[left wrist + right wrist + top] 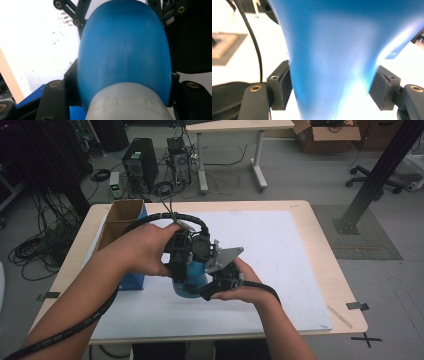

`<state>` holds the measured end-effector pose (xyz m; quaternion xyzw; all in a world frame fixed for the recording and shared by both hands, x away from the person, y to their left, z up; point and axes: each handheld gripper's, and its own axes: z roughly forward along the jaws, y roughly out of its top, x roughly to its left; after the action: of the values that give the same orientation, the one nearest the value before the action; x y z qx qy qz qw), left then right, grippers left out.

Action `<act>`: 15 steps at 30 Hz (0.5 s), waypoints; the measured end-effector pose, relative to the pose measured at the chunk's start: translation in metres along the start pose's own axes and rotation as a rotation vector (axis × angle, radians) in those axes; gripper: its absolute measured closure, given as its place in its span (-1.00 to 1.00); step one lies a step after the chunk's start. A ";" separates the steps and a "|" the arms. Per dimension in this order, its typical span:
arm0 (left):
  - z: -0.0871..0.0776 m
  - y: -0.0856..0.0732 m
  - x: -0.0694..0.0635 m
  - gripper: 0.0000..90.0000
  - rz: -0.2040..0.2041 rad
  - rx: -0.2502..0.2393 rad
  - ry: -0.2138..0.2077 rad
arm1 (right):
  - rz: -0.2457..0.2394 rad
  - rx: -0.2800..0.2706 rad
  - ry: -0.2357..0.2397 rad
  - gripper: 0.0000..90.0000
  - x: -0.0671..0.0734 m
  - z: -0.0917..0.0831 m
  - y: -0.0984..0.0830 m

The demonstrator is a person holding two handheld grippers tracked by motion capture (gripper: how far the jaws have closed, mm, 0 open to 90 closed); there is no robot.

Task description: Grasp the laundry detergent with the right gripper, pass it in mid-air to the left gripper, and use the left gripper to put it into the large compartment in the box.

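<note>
Over the middle of the white mat (280, 250), both hands meet around a blue rubber bulb (192, 279) with a whitish collar at one end, held up off the table (320, 227) between the two tools. From where I stand, the left gripper (181, 270) comes down on it from above; its own camera shows the black jaws drawn in as tight as they go against the bulb's (124, 52) rounded sides, just above the pale collar (125, 105). That hold looks like the anchor, keeping the bulb from slipping. The right gripper (212, 287) comes in low from the other side. In its view, the pads (283, 85) bracket the narrowing blue body (332, 62), touching or nearly so; I cannot tell whether they press, so I read its hold as loose at best. Two tools on one soft thing suggests a handover or a squeeze, I'd judge. Behind the left forearm, a cardboard box (122, 217) with blue sides sits open at the mat's far corner, likely where the bulb belongs.
</note>
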<state>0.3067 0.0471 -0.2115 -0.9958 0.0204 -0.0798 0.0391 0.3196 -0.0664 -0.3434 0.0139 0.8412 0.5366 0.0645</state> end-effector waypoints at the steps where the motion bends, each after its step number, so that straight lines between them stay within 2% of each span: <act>1: -0.001 0.000 0.000 -0.13 0.003 0.003 0.002 | 0.006 -0.017 -0.009 -0.43 0.000 -0.001 -0.003; 10: -0.002 0.003 0.000 -0.13 0.006 -0.001 -0.004 | 0.044 -0.046 -0.034 -0.67 0.000 -0.001 -0.009; 13: -0.002 0.004 0.000 -0.13 0.005 0.004 -0.008 | 0.043 -0.053 -0.042 -0.75 0.001 -0.001 -0.010; 15: -0.002 0.004 0.000 -0.14 0.007 0.000 -0.007 | 0.048 -0.062 -0.031 -0.79 0.000 -0.002 -0.010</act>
<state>0.3062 0.0428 -0.2094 -0.9960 0.0239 -0.0761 0.0394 0.3193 -0.0726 -0.3520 0.0407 0.8226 0.5635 0.0650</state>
